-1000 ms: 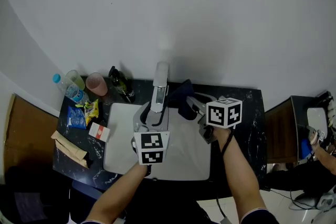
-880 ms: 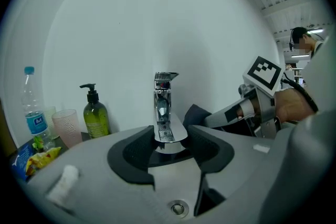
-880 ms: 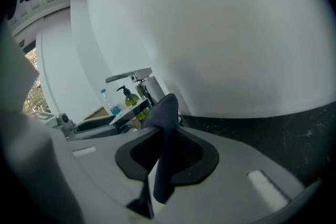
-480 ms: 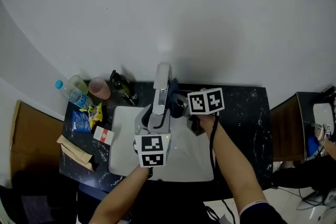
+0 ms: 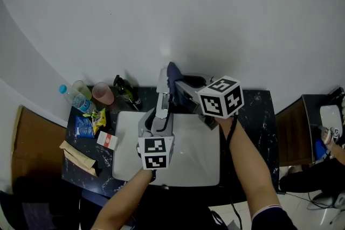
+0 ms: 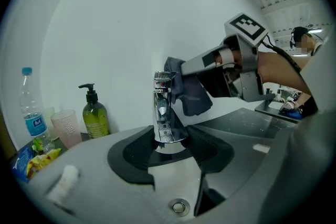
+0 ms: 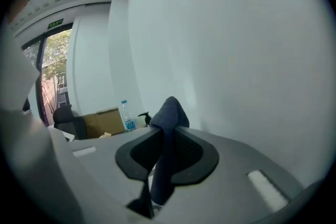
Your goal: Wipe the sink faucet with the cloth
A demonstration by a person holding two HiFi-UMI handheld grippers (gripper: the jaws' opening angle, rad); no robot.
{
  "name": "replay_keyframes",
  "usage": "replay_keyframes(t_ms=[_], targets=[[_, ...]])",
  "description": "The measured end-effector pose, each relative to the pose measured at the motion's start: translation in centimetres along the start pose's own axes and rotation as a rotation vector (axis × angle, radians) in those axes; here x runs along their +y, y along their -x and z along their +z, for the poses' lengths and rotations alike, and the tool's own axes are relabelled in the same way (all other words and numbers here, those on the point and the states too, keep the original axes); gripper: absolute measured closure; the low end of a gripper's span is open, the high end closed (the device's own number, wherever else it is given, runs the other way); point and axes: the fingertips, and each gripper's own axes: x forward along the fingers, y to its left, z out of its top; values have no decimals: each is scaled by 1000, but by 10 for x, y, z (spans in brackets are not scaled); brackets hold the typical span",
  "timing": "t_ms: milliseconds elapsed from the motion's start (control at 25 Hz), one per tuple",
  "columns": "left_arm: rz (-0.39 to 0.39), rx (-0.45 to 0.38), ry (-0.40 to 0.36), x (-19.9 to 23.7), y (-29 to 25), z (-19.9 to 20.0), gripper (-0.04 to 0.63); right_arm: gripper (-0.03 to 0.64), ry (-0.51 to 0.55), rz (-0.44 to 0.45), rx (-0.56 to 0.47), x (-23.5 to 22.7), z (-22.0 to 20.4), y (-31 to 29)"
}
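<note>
Held cloth (image 7: 169, 113) pinched in right gripper (image 7: 164, 176) against faucet (image 6: 164, 107) top, with left gripper (image 6: 170, 148) clamped round faucet's base.

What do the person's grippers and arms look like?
The left gripper and right gripper are grey with black-padded claws; each carries a white cube of black square markers. A black cable runs along the right forearm; that arm's sleeve is dark with a pale edge.
</note>
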Motion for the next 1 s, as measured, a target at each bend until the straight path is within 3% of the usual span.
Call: replay_keyframes(t_ms=[120,240,400,560,720,1000], targets=[[2,-2,-4,1,-2,2,391,563,100,6,-42,10,32,15],[4,-2,-5,1,-2,1,391,563,221,-52,-7,1,56,6],[2,3,-1,-4,1,-5,391,563,344,-89,171,-12,45,-37],[-17,-5,-5,-5,-5,-3,390,563,526,-19,393,8,13,-55],[-20,2,-9,-5,-4,-5,390,563,541,34,455,36,2,-41],[-37,-5,-11,-9,-5,-5,388,563,499,18,468,68,-10,-11]])
